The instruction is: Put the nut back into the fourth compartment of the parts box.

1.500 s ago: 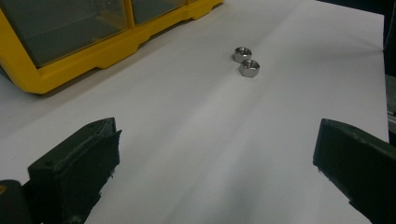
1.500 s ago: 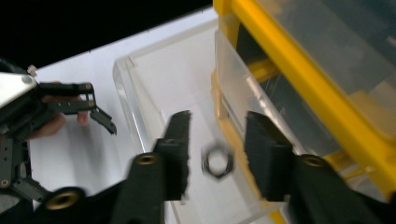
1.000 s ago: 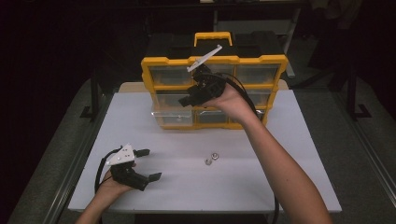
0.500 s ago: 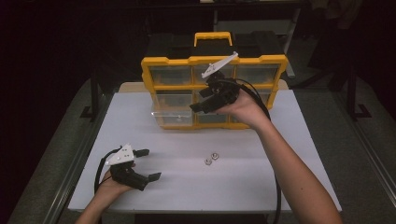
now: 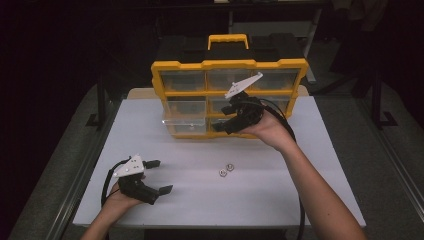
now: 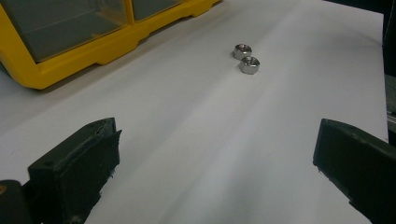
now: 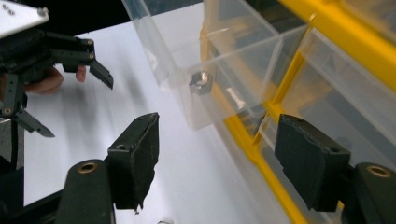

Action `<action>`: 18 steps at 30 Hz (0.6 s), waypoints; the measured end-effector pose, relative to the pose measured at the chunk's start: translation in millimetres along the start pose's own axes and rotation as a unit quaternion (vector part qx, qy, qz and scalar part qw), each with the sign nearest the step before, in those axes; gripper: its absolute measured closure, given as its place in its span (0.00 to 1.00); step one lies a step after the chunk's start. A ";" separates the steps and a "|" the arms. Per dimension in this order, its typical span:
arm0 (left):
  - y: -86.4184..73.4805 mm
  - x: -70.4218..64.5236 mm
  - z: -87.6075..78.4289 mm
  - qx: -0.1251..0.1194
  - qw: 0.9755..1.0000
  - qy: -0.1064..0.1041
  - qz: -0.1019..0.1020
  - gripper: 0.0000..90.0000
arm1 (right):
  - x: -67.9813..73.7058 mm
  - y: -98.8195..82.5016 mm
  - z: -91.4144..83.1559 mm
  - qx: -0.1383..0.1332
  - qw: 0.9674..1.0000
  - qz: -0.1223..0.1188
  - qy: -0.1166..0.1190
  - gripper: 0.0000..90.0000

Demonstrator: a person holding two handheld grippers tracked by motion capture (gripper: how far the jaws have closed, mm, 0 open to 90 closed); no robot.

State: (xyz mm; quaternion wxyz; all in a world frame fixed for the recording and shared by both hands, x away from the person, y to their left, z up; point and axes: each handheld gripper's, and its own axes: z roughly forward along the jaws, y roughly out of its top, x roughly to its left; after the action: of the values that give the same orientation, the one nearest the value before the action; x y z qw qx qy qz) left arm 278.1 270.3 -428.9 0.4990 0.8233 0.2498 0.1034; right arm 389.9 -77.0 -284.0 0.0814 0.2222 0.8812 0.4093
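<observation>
The right gripper (image 5: 231, 120)'s fingers (image 7: 135, 158) are spread with nothing between them, having just opened. A nut (image 7: 201, 80) sits in the pulled-out drawer (image 5: 185, 120). A bump could tip the drawer onto the counter (image 5: 310, 165).

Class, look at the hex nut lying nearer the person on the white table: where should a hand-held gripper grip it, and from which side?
Grip the nearer hex nut across two opposite flat sides, coming straight down from above. It lies flat with its hole up, so the flats face sideways. The second nut sits close on its far side, perhaps touching, so I would set the jaws across the free sides.
</observation>
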 end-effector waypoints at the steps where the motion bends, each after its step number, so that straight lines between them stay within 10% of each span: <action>1: 0.0 0.0 -0.1 0.001 1.000 0.000 0.001 0.01 | 0.5 -2.5 0.8 0.000 1.000 -0.003 -0.001 0.33; 18: -0.9 0.7 0.1 0.002 1.000 -0.001 0.001 0.01 | 4.6 -46.9 13.7 0.007 1.000 0.017 0.001 0.32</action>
State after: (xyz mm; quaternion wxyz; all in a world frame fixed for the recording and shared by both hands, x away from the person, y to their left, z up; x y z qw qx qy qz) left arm 278.5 271.0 -429.8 0.4974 0.8246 0.2490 0.1029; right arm 375.0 -92.2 -328.3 0.0722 0.2375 0.8803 0.4044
